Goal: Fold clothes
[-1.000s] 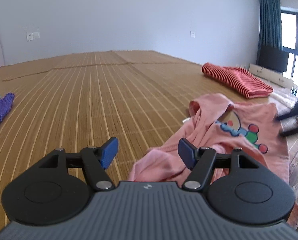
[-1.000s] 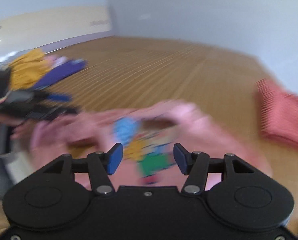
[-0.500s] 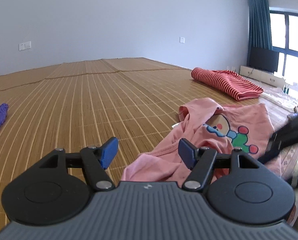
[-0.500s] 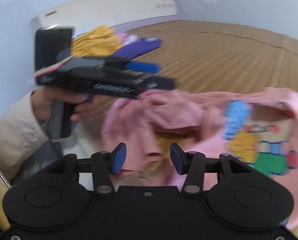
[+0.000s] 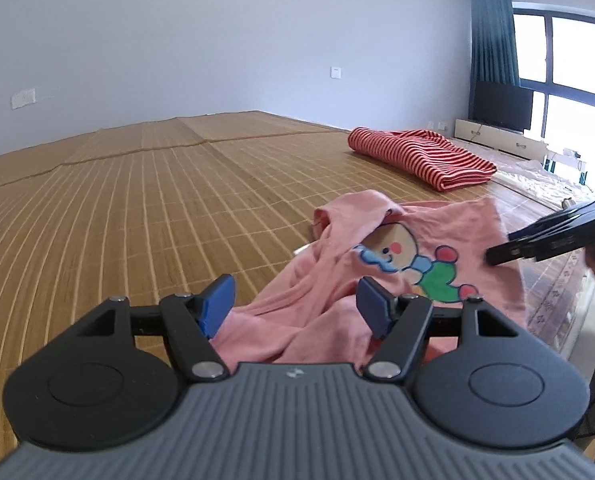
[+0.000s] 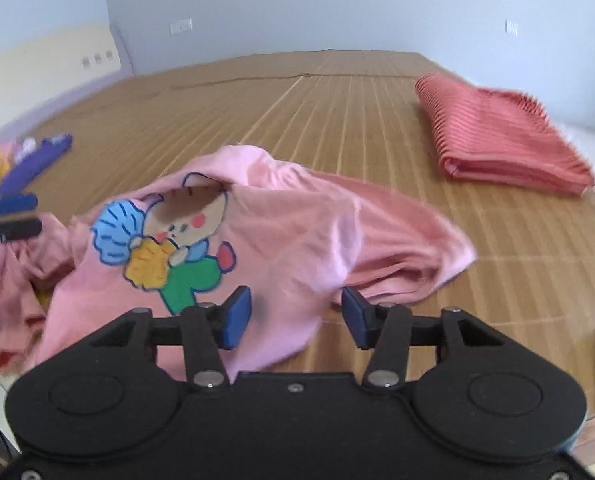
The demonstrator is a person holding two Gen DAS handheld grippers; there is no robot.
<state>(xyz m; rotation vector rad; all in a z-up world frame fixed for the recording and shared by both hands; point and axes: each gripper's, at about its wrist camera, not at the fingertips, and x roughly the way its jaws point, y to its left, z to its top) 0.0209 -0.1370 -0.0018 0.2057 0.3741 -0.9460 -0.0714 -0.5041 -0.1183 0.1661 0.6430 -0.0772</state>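
Shirt: the pink cartoon-print shirt (image 6: 297, 240) lies crumpled on the bamboo mat (image 5: 157, 208), print side up, one sleeve flopped over the neckline!
Left gripper (image 5: 295, 306): low over the bunched near edge, blue fingers (image 5: 217, 304) spread wide, gripping nothing.
Right gripper (image 6: 295, 316): hovering at the opposite side of the shirt, fingers (image 6: 237, 316) apart with loose cloth lying between them, nothing pinched.
Done pile: a red striped garment (image 5: 421, 156) sits folded further up the mat, well apart from the shirt.
Stage: looks like the spreading-out step, no fold started yet.
Risk: grab from here and either gripper could catch two layers at once, because the fabric is doubled and twisted there.
Risk again: a pull on the overlapped sleeve would probably drag the whole shirt sideways, not flatten it.
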